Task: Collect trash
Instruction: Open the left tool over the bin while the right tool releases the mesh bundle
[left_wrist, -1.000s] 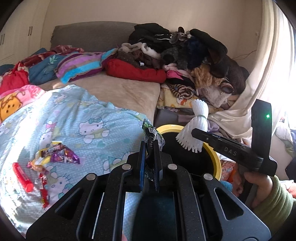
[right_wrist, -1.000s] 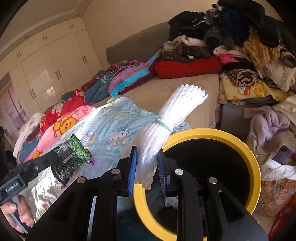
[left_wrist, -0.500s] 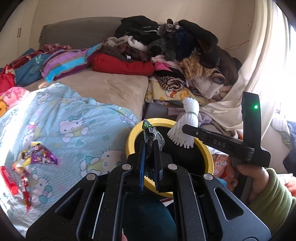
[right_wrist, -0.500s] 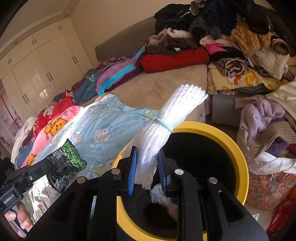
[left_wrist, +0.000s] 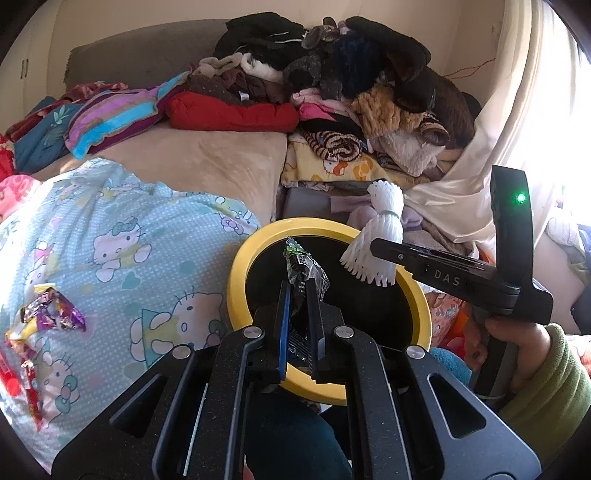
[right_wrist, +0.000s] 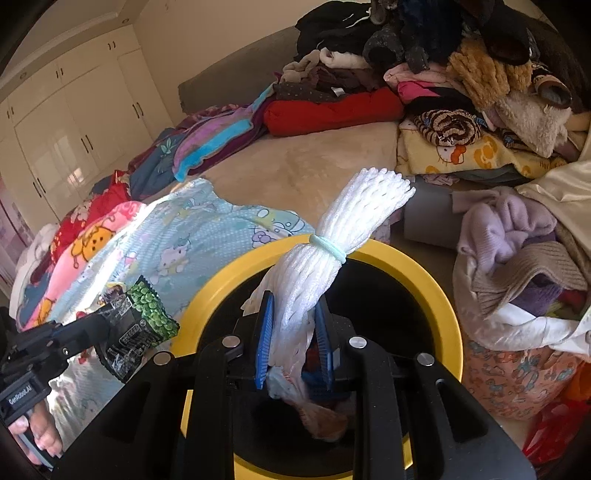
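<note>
A black trash bin with a yellow rim (left_wrist: 240, 266) (right_wrist: 417, 258) stands beside the bed. My left gripper (left_wrist: 299, 291) is shut on a green-and-black snack wrapper (left_wrist: 303, 266), held over the bin's near-left rim; it also shows in the right wrist view (right_wrist: 136, 328). My right gripper (right_wrist: 293, 317) is shut on a white foam-net bundle (right_wrist: 332, 254) tied with a pale band, held above the bin's opening; the bundle also shows in the left wrist view (left_wrist: 376, 243). Some trash lies inside the bin (right_wrist: 321, 417).
More wrappers (left_wrist: 51, 314) and a red item (left_wrist: 9, 380) lie on the Hello Kitty blanket (left_wrist: 122, 258) at left. A clothes pile (left_wrist: 351, 92) fills the bed's far end. Bags of clothes (right_wrist: 517, 280) sit right of the bin.
Both grippers have moved toward and over the bin with their loads; the bin now sits nearer and more centred in both views. Both grips are unchanged.
</note>
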